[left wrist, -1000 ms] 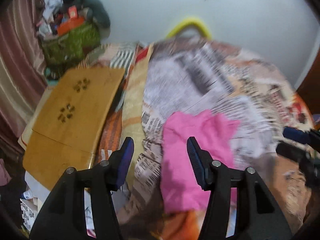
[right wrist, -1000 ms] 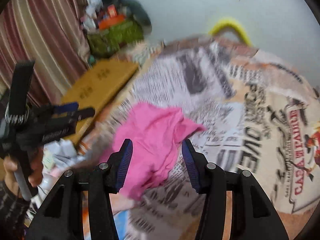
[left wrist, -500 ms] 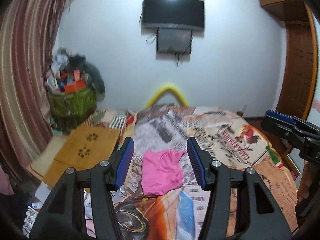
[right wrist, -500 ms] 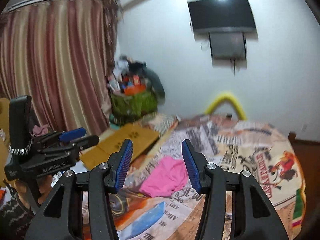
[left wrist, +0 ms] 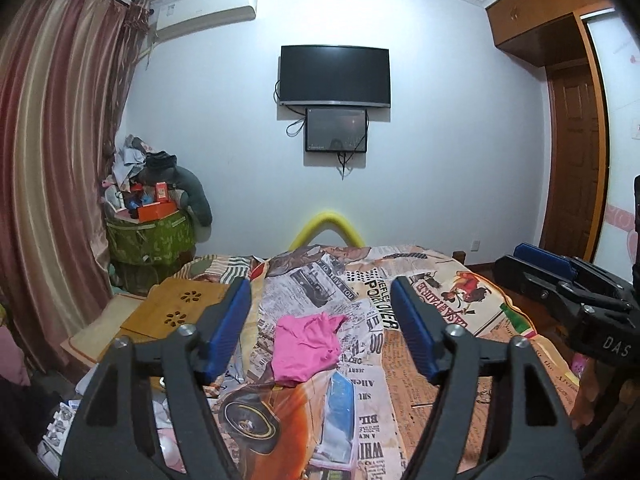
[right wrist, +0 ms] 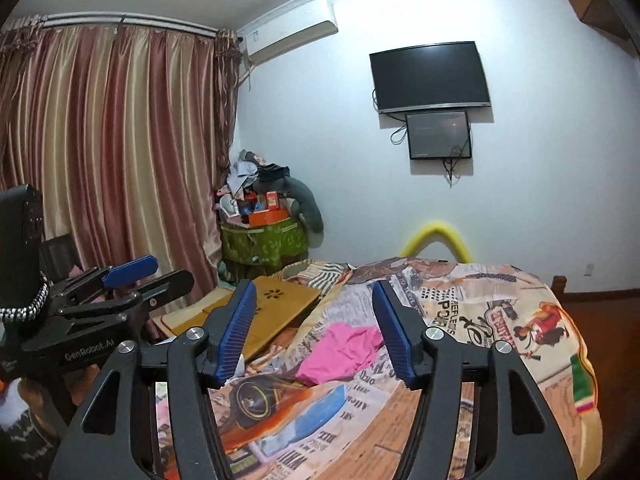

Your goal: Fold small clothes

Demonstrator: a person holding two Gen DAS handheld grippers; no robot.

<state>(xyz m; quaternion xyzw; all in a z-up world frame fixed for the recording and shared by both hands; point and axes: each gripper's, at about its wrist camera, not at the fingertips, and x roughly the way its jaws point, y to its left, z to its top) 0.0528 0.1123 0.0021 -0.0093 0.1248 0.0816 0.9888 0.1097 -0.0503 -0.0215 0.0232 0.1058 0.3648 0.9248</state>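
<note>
1. Nearest to us, our left gripper (left wrist: 320, 326) has its blue-padded fingers (left wrist: 228, 326) spread wide with nothing between them. Our right gripper (right wrist: 314, 330) is the same, jaws apart and empty. Both are raised above the bed and held back from it.

2. Beyond the fingertips, the pink garment (left wrist: 306, 346) lies on the newspaper-print bedspread (left wrist: 372, 432), touching neither tool. It sits in a loose rumpled heap, not as a squared packet, with a peaked corner at its far right. We judge it could be either waiting to be spread or bunched midway through folding; its edges are too creased to settle which.

3. The relation that matters: the garment lies ahead of and below both grippers. In the left wrist view it sits nearly centred between the fingers, slightly left; in the right wrist view it sits between the fingers too, leaning towards the right pad. Its long axis runs roughly away from us, near edge to far edge. We cannot tell which hand is nearer.

4. Further left, a wooden board (left wrist: 176, 312) rests beside the bed.

5. Farthest off, a television (left wrist: 334, 76) hangs on the wall.
</note>
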